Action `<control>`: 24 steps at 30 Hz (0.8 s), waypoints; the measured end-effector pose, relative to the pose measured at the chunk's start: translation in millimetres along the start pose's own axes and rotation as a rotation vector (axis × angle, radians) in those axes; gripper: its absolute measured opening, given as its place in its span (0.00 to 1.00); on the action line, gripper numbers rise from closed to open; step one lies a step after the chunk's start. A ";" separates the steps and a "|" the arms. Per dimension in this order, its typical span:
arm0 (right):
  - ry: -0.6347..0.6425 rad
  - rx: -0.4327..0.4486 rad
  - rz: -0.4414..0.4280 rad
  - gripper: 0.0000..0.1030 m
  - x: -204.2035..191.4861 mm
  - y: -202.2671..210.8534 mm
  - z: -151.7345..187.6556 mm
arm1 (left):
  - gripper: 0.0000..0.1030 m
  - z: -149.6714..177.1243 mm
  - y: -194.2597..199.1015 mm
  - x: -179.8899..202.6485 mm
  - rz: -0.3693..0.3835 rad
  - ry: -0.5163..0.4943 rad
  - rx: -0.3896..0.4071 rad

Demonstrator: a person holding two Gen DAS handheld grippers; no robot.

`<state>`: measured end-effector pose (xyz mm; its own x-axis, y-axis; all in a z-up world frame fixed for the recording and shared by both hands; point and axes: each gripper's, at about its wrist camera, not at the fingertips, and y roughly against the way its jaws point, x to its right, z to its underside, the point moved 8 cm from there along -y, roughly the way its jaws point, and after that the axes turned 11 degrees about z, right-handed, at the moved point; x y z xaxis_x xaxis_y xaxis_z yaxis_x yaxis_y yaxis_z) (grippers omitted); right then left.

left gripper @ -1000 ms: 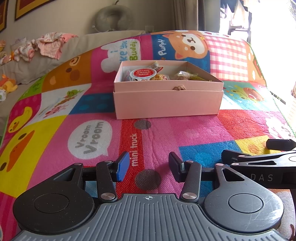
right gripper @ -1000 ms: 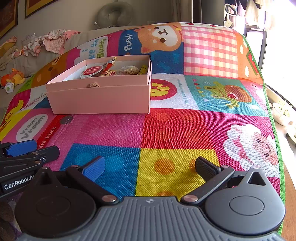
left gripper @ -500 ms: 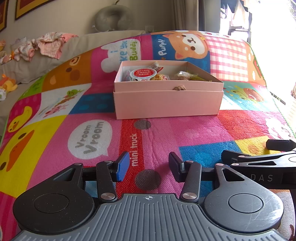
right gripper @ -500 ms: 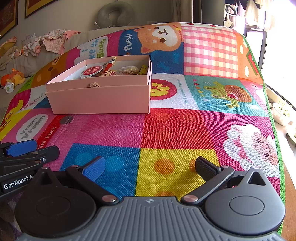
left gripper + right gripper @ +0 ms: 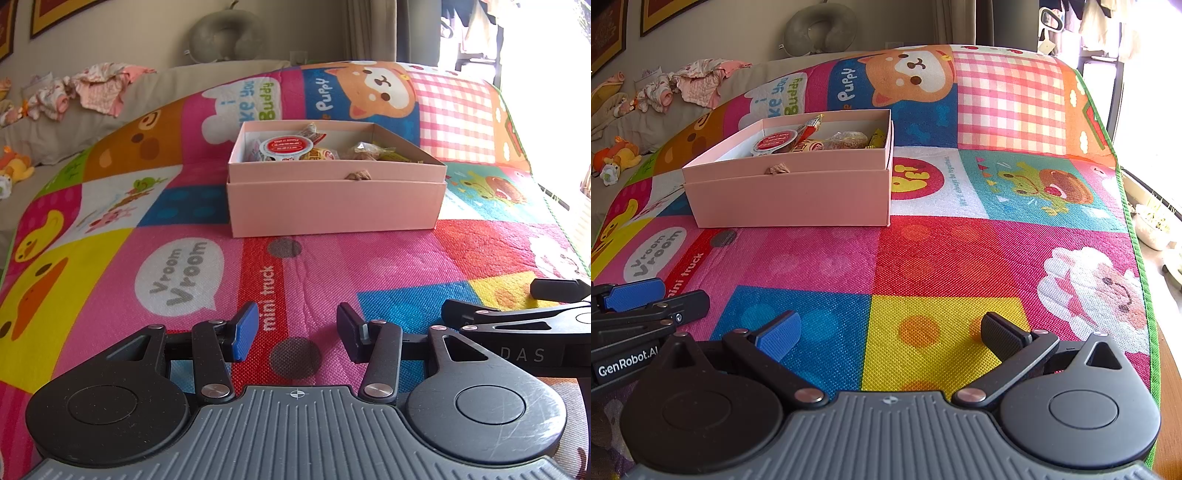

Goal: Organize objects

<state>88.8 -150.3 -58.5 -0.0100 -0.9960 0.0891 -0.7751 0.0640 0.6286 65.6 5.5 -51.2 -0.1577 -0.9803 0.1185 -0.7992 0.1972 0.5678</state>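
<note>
A pink cardboard box (image 5: pixel 334 206) (image 5: pixel 792 197) sits on the colourful play mat (image 5: pixel 369 266) (image 5: pixel 942 251), holding a red-lidded cup (image 5: pixel 283 146) (image 5: pixel 774 142) and several wrapped snacks (image 5: pixel 369 152) (image 5: pixel 846 139). My left gripper (image 5: pixel 295 330) rests low on the mat well in front of the box, open, with nothing between its fingers. My right gripper (image 5: pixel 892 336) lies to the right of it, also open and empty, nearer the mat's right edge. Each gripper shows at the side of the other's view.
A grey couch (image 5: pixel 110 107) with crumpled pink clothes (image 5: pixel 99 90) and a neck pillow (image 5: pixel 221 35) lies behind the mat. Soft toys (image 5: pixel 617 157) sit far left. The mat's green right edge (image 5: pixel 1141 258) borders a drop toward a bright window side.
</note>
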 end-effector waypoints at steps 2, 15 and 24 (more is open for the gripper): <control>0.000 0.000 0.000 1.00 0.0 0.0 0.0 | 0.50 0.1 -0.1 -0.4 0.000 0.000 0.000; 0.000 0.000 0.000 1.00 0.3 -0.2 0.0 | 0.50 0.5 -0.2 -0.3 0.002 -0.006 -0.001; 0.000 0.000 0.000 1.00 0.2 -0.2 0.0 | 0.50 0.8 -0.2 0.2 0.003 -0.007 -0.001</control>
<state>88.9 -150.6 -58.6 -0.0100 -0.9960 0.0887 -0.7751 0.0638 0.6286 65.3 5.3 -52.0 -0.1644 -0.9798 0.1142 -0.7980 0.2002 0.5685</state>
